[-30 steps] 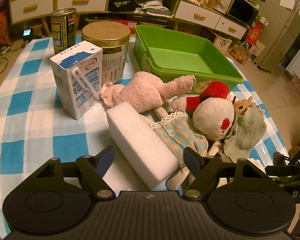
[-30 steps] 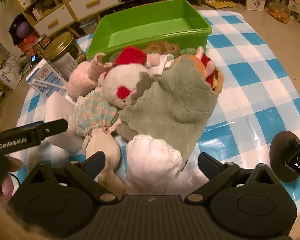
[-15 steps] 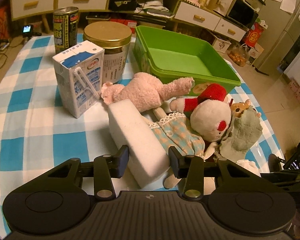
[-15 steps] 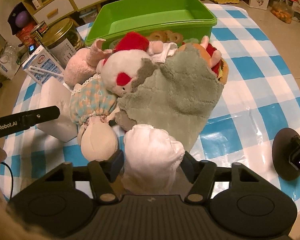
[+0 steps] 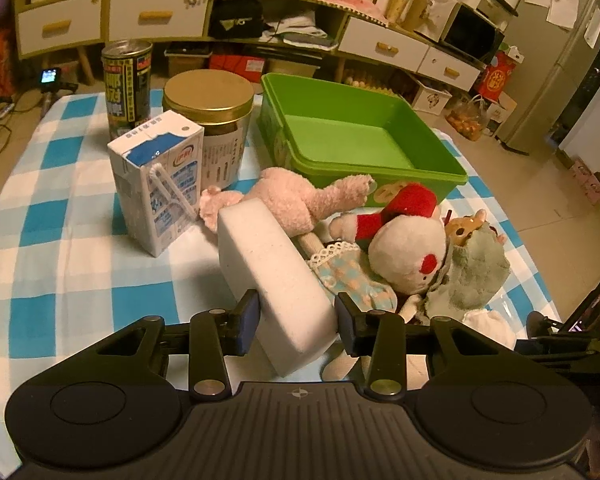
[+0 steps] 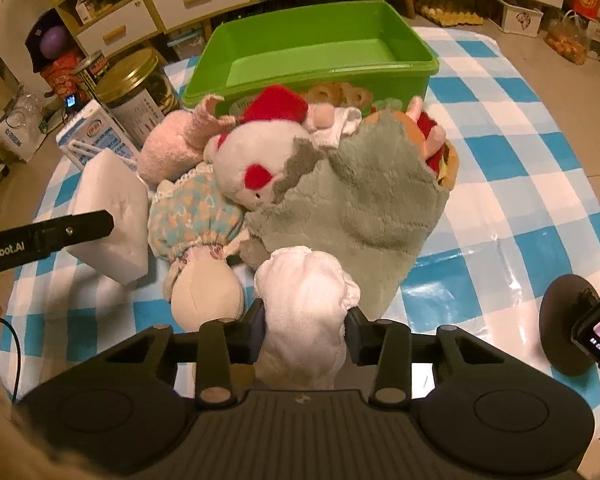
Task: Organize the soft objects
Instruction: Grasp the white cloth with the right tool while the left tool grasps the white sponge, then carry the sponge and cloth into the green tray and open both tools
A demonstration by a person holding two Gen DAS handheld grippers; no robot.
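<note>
A checked cloth is covering the table (image 5: 60, 240), the green bin (image 5: 356, 140) waiting behind. The left gripper (image 5: 296, 316) is clamping its jaws on the white sponge (image 5: 272, 264); the right gripper (image 6: 305, 330) is squeezing the white sock (image 6: 306, 304). Lifting risks dragging the grey towel (image 6: 356, 204) or tipping the milk carton (image 5: 156, 184).
</note>
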